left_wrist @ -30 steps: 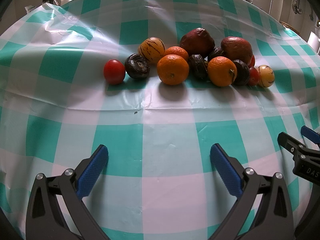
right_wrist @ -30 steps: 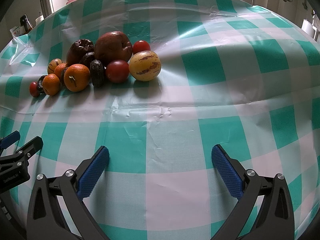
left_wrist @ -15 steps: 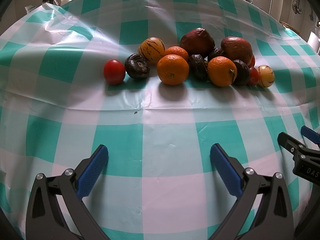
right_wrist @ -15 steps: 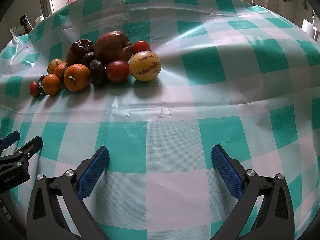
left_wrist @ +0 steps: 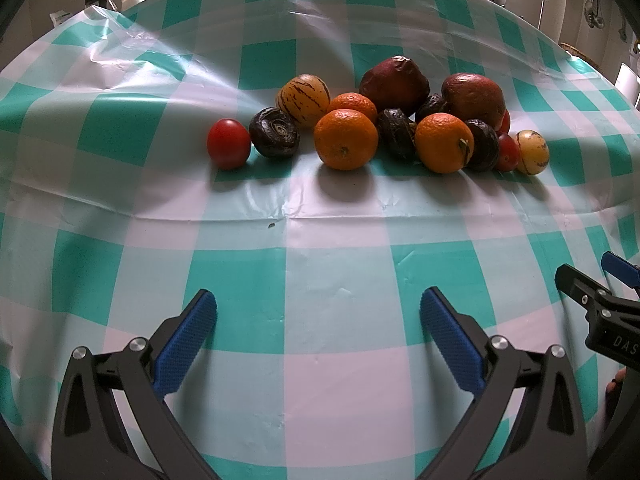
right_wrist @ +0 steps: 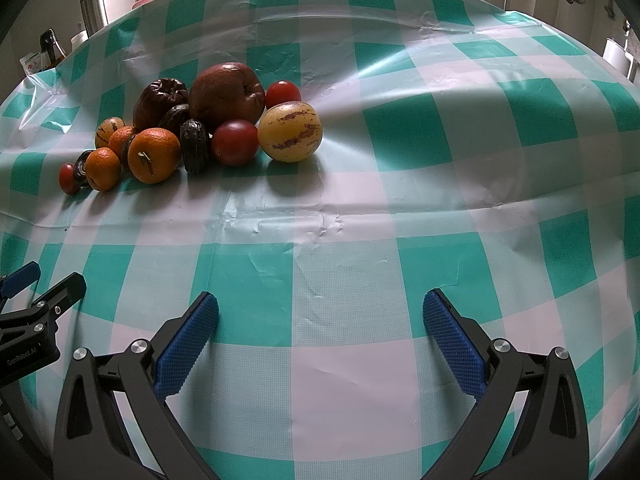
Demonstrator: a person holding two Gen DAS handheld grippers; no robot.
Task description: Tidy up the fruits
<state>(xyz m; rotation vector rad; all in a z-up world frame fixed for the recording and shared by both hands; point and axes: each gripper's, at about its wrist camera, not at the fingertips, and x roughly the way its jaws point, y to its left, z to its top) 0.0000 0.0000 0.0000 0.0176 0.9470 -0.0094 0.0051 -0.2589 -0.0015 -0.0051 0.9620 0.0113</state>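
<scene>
A pile of fruit lies on a teal and white checked tablecloth. In the left wrist view I see a red tomato, a dark wrinkled passion fruit, a striped yellow melon, oranges, and two dark red apples. In the right wrist view a striped yellow melon and a red tomato lie nearest. My left gripper is open and empty, well short of the fruit. My right gripper is open and empty, also short of the pile.
The right gripper's fingers show at the right edge of the left wrist view; the left gripper's fingers show at the left edge of the right wrist view. A steel cup and a bottle stand beyond the table's far left edge.
</scene>
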